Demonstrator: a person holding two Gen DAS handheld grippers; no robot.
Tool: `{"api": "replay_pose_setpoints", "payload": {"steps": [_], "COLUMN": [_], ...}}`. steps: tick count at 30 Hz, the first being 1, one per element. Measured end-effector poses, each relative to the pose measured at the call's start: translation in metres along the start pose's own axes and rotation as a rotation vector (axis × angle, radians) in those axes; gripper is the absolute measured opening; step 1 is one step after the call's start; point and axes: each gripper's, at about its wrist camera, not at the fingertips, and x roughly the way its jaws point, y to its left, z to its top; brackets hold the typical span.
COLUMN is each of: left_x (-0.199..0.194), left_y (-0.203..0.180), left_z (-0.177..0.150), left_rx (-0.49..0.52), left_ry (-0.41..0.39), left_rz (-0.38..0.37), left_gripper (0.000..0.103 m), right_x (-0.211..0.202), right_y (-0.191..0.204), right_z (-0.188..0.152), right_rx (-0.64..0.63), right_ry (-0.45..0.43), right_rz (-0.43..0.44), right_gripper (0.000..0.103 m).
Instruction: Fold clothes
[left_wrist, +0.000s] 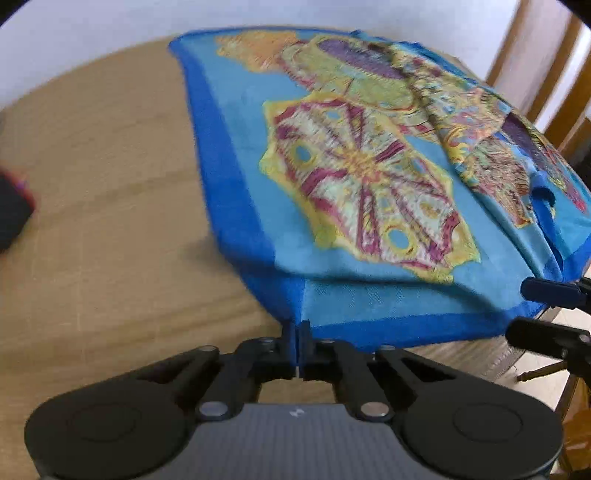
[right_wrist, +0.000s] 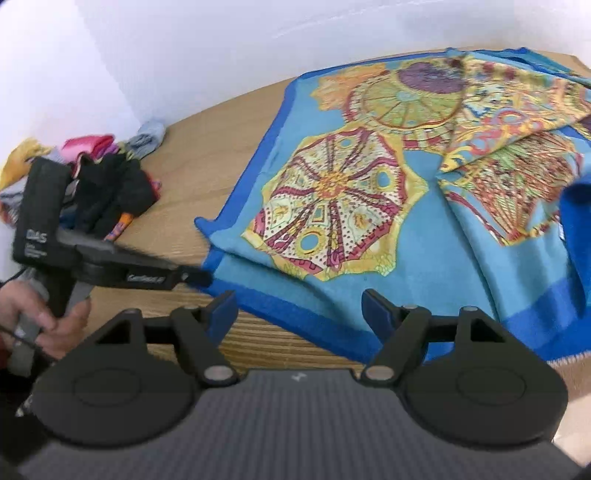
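Note:
A blue scarf (left_wrist: 369, 177) printed with yellow and red parasol patterns lies spread on the wooden table (left_wrist: 103, 192). My left gripper (left_wrist: 299, 334) is shut on the dark blue border at the scarf's near corner, lifting it slightly. In the right wrist view the scarf (right_wrist: 424, 240) fills the right half, with a fold over its far right part. My right gripper (right_wrist: 299, 306) is open, its blue pads on either side of the scarf's near border without touching it. The left gripper (right_wrist: 197, 277) pinches the scarf's corner at the left, held by a hand (right_wrist: 48, 314).
A pile of mixed clothes (right_wrist: 107, 177), black, pink, yellow and grey, sits at the table's far left against the white wall (right_wrist: 184, 44). Wooden chair slats (left_wrist: 546, 66) stand beyond the table's right side. The right gripper (left_wrist: 532, 310) shows at the left wrist view's right edge.

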Motion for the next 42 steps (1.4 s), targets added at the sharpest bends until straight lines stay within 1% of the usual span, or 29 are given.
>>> {"api": "replay_pose_setpoints", "payload": {"steps": [2, 5, 8, 9, 10, 13, 14, 16, 19, 22, 24, 25, 27, 30, 33, 34, 35, 37, 39, 40, 41, 42], "left_x": [-0.009, -0.027, -0.038, -0.042, -0.046, -0.056, -0.059, -0.064, -0.059, -0.046, -0.036, -0.03, -0.021, -0.011, -0.003, -0.002, -0.001, 0.001, 0.003, 0.004, 0.004, 0.003], "left_y": [-0.001, -0.001, 0.002, 0.002, 0.002, 0.004, 0.003, -0.001, -0.019, -0.045, -0.063, -0.072, -0.091, -0.114, -0.13, -0.132, -0.133, -0.128, -0.119, -0.113, -0.108, -0.102], "left_z": [-0.016, -0.041, -0.051, -0.053, -0.055, -0.047, -0.043, -0.033, -0.012, 0.011, 0.028, 0.035, 0.05, 0.063, 0.069, 0.069, 0.069, 0.069, 0.068, 0.067, 0.065, 0.063], "left_rx": [-0.013, -0.003, 0.012, 0.017, 0.022, 0.005, -0.006, -0.035, -0.038, -0.043, -0.066, -0.076, -0.094, -0.112, -0.127, -0.126, -0.124, -0.13, -0.156, -0.171, -0.184, -0.196], "left_ry": [0.032, 0.049, 0.061, 0.057, 0.053, -0.005, -0.026, -0.063, -0.08, -0.094, -0.096, -0.095, -0.095, -0.093, -0.082, -0.077, -0.072, -0.063, -0.056, -0.055, -0.057, -0.06], "left_rz": [0.0, 0.019, 0.045, 0.05, 0.055, 0.068, 0.07, 0.072, 0.069, 0.078, 0.055, 0.041, 0.024, 0.033, 0.04, 0.05, 0.063, 0.074, 0.071, 0.068, 0.068, 0.07], "left_gripper": [0.0, 0.002, 0.007, 0.007, 0.01, 0.02, 0.023, 0.027, 0.031, 0.031, 0.032, 0.032, 0.032, 0.032, 0.032, 0.032, 0.032, 0.032, 0.032, 0.032, 0.032, 0.032], "right_x": [-0.003, -0.007, -0.009, -0.009, -0.009, -0.014, -0.016, -0.022, -0.032, -0.042, -0.048, -0.051, -0.052, -0.044, -0.036, -0.033, -0.031, -0.028, -0.025, -0.024, -0.025, -0.026], "right_y": [0.003, 0.007, 0.006, 0.005, 0.004, -0.005, -0.014, -0.046, -0.093, -0.141, -0.173, -0.189, -0.222, -0.266, -0.285, -0.29, -0.291, -0.29, -0.287, -0.285, -0.283, -0.28], "right_z": [-0.003, -0.006, -0.008, -0.009, -0.01, -0.008, -0.006, 0.001, 0.013, 0.025, 0.032, 0.035, 0.037, 0.036, 0.034, 0.035, 0.037, 0.042, 0.049, 0.052, 0.056, 0.059], "right_rx": [0.015, 0.023, 0.023, 0.021, 0.02, -0.002, 0.005, 0.065, 0.155, 0.245, 0.305, 0.349, 0.491, 0.745, 0.911, 0.942, 0.934, 0.88, 0.803, 0.766, 0.733, 0.699], "right_ry": [-0.014, -0.029, -0.034, -0.032, -0.031, -0.051, -0.062, -0.092, -0.136, -0.181, -0.21, -0.22, -0.225, -0.205, -0.213, -0.219, -0.23, -0.264, -0.272, -0.276, -0.282, -0.287], "right_rz": [-0.018, -0.024, -0.034, -0.04, -0.046, -0.08, -0.098, -0.148, -0.223, -0.297, -0.347, -0.351, -0.265, -0.088, 0.014, 0.029, 0.015, -0.028, -0.087, -0.119, -0.154, -0.189], "right_gripper": [0.075, 0.075, 0.075, 0.075, 0.075, 0.075, 0.075, 0.075, 0.075, 0.076, 0.076, 0.078, 0.078, 0.078, 0.078, 0.077, 0.076, 0.075, 0.061, 0.038, 0.02, 0.017]}}
